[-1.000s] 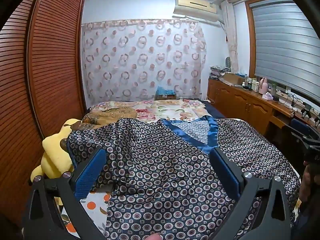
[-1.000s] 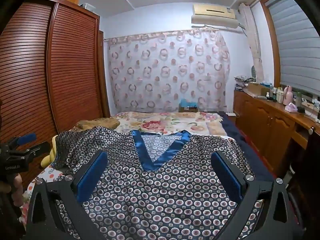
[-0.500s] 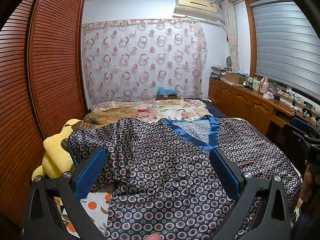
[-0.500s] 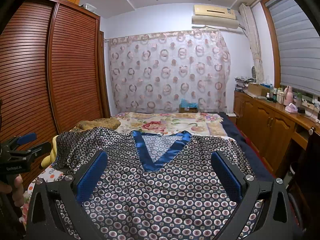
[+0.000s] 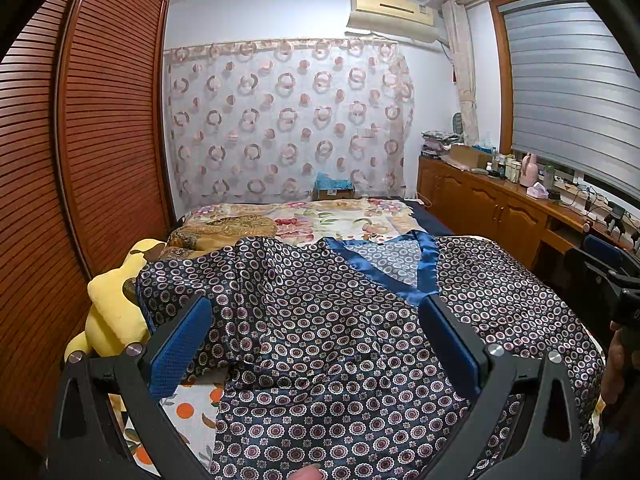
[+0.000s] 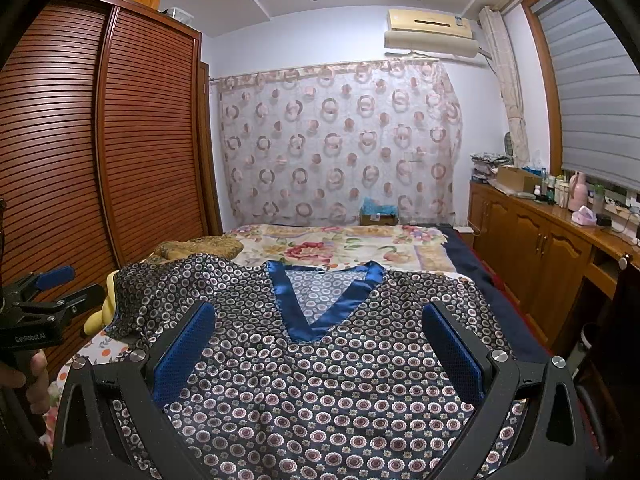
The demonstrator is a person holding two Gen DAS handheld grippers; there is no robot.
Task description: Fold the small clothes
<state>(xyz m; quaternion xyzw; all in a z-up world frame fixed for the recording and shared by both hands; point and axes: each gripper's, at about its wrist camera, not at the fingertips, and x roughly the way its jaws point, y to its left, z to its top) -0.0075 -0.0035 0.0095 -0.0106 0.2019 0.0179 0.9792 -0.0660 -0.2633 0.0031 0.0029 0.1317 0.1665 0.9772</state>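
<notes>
A dark satin top [image 5: 340,340] [image 6: 320,380] with small ring-and-flower print and a blue V-neck band [image 6: 320,312] lies spread front up on the bed. Its left sleeve [image 5: 192,280] is rumpled near the bed's left edge. My left gripper [image 5: 316,320] hangs open above the top's left half, nothing between its blue pads. Over the chest below the neckline, my right gripper [image 6: 320,336] is open too and holds nothing. The left gripper [image 6: 52,288] also shows at the left edge of the right wrist view, in a hand.
A yellow plush toy [image 5: 116,312] sits at the bed's left edge beside the louvred wardrobe [image 5: 80,160]. A floral blanket [image 6: 340,248] and a brown pillow [image 5: 228,228] lie further up the bed. A wooden cabinet [image 6: 540,248] with bottles runs along the right wall.
Both views have shifted very slightly; the top lies as before and both grippers stay open.
</notes>
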